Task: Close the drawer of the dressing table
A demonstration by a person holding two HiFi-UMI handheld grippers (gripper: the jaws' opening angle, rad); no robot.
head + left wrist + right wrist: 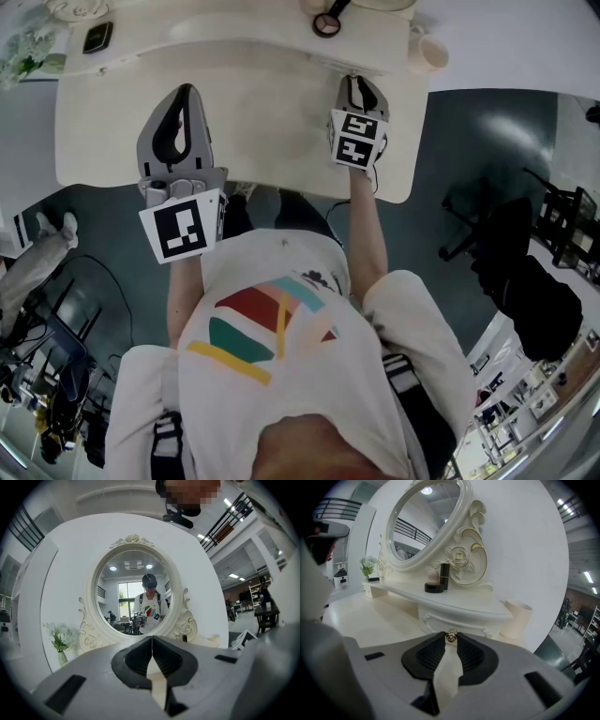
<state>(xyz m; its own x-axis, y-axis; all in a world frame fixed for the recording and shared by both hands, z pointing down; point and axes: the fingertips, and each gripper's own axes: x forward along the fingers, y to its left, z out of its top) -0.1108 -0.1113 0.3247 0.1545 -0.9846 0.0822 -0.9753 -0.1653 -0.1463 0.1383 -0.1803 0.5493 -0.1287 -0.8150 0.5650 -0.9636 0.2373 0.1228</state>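
Observation:
The cream dressing table [103, 141] fills the top of the head view. A small drawer front [436, 618] sits under its raised shelf [454, 603]. My right gripper [451, 634] points slightly down at that drawer, shut on the small metal drawer knob [451, 638] at its fingertips. The head view shows this right gripper [361, 84] at the shelf's edge. I cannot tell how far the drawer stands out. My left gripper [183, 98] hovers level over the tabletop's left part. The left gripper [152, 638] is shut with nothing in it, facing the oval mirror [133, 573].
On the shelf stand a black jar [434, 588] and a dark tube [444, 575]. A cream cup [516, 618] stands at the table's right end and a vase of white flowers [60, 641] at its left. A black chair [525, 281] stands on the floor to the right.

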